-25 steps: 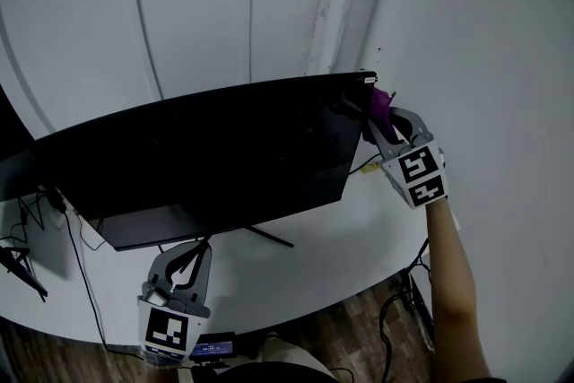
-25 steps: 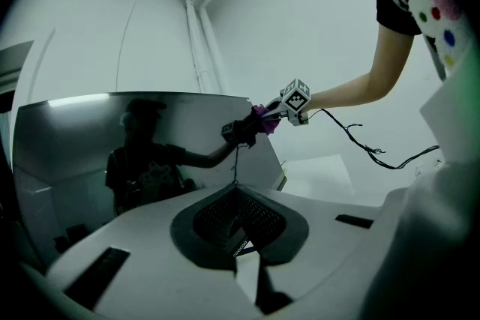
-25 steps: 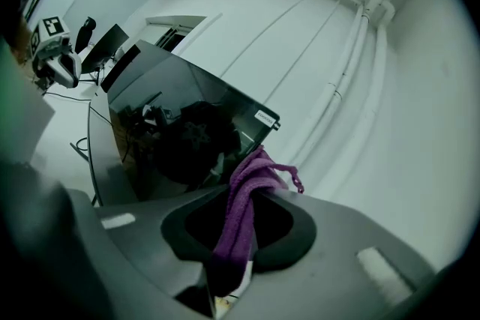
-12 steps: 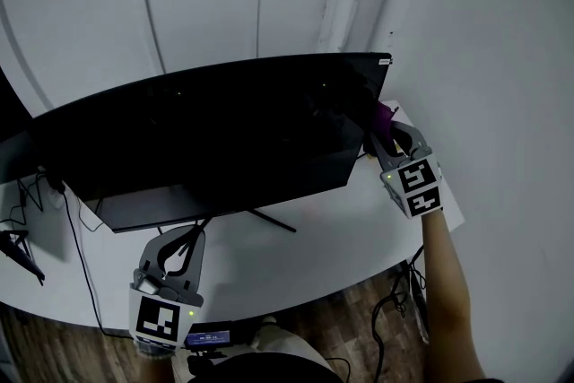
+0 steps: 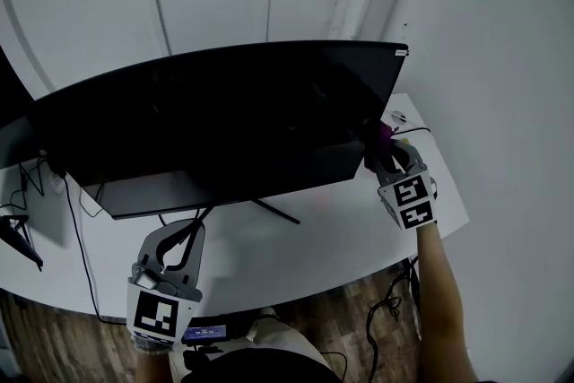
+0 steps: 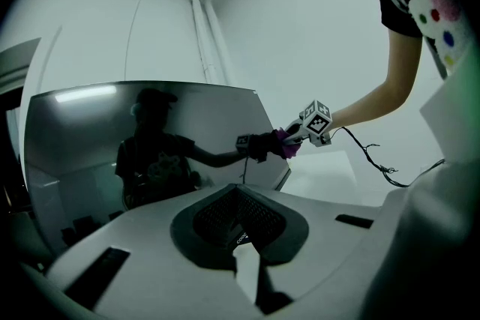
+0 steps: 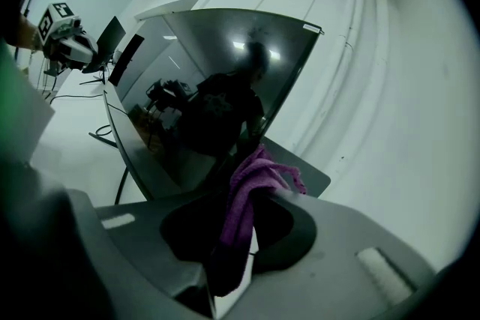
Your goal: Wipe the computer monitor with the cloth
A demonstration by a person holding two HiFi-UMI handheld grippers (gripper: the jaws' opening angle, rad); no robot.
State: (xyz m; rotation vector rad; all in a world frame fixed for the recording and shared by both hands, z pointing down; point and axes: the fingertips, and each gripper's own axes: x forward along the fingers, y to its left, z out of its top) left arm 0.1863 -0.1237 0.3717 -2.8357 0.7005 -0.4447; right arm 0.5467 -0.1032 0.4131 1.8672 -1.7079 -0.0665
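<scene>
A wide, curved black monitor (image 5: 215, 121) stands on the white table (image 5: 305, 238), its screen dark. My right gripper (image 5: 381, 146) is at the screen's lower right corner, shut on a purple cloth (image 5: 383, 133) that presses against the monitor's edge. In the right gripper view the cloth (image 7: 251, 187) hangs bunched between the jaws in front of the screen (image 7: 187, 86). My left gripper (image 5: 188, 236) hovers low at the table's front, below the screen and apart from it, jaws together with nothing in them. From the left gripper view the cloth (image 6: 287, 143) meets the screen (image 6: 150, 139).
The monitor's thin stand legs (image 5: 271, 213) spread on the table under the screen. Cables (image 5: 40, 193) trail off the table's left end, beside a second dark screen (image 5: 7, 103). A white wall is close behind, and wooden floor (image 5: 359, 318) lies below the front edge.
My right gripper has slid the cloth down the monitor's right edge, from the top corner to the lower corner. The left gripper has hardly moved.
</scene>
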